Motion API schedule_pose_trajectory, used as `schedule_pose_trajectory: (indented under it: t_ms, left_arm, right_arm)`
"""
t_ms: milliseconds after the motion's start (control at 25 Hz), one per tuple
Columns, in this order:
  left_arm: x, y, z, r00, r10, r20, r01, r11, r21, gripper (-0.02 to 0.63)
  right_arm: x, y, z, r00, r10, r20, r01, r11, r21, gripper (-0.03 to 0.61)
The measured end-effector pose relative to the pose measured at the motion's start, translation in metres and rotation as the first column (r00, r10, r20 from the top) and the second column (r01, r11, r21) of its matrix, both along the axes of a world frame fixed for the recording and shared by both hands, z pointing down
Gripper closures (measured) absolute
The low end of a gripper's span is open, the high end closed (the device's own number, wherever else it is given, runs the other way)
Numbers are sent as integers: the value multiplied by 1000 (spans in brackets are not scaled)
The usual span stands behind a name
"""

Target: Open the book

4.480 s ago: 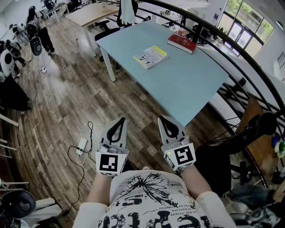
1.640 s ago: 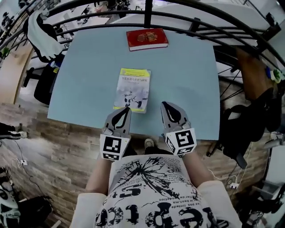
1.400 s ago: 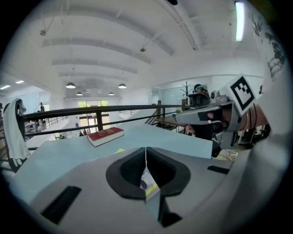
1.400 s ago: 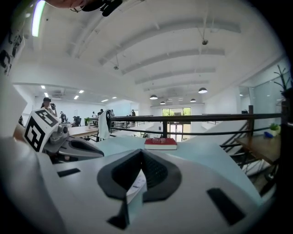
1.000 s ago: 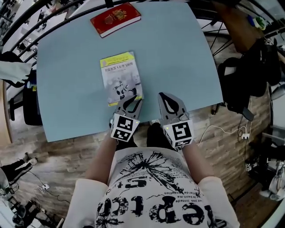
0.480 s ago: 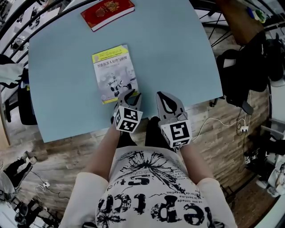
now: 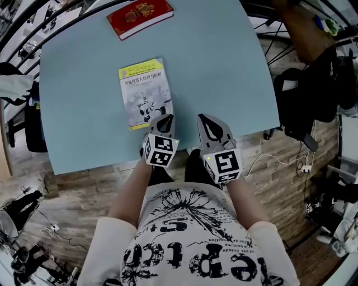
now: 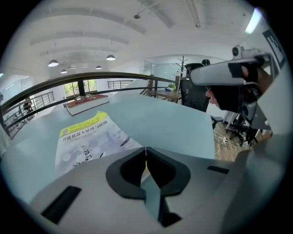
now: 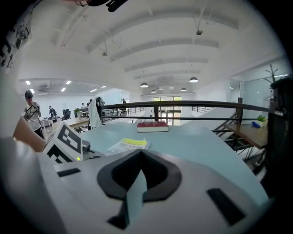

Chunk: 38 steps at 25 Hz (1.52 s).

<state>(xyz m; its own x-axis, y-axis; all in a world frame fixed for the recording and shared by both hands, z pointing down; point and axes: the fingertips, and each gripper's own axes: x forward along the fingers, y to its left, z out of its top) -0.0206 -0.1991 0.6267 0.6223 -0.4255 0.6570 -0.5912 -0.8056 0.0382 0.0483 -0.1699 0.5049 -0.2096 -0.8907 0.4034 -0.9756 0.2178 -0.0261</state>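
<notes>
Left gripper [image 7: 164, 118] jaws pressed together on near right corner of book [image 7: 142, 92], flat on table [image 7: 224, 72]. Right gripper [image 7: 208, 120] just right, jaws together, holding nothing.

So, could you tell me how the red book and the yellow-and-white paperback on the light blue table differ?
The red book is plain red with a gold emblem, while the yellow-and-white paperback carries print and pictures. The red book looks thicker, the paperback thin. The red book lies at the far edge of the light blue table, the paperback near, its corner at the left gripper. Both lie flat and closed.
</notes>
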Motion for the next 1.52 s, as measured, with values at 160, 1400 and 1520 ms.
schedule_pose_trajectory:
  t_ms: [160, 1400, 1520]
  left_arm:
    - [-6, 0, -18, 999, -26, -41, 26, 1000, -2, 592]
    - [-274, -40, -99, 858, -461, -227, 501, 849, 170, 592]
    - [-295, -41, -75, 849, -494, -186, 519, 846, 122, 591]
  right_arm:
    - [-5, -2, -6, 1000, -22, -3, 22, 1000, 12, 568]
    - [-186, -58, -64, 949, -314, -12, 311, 934, 175, 568]
    - [-198, -62, -59, 948, -317, -15, 315, 935, 163, 568]
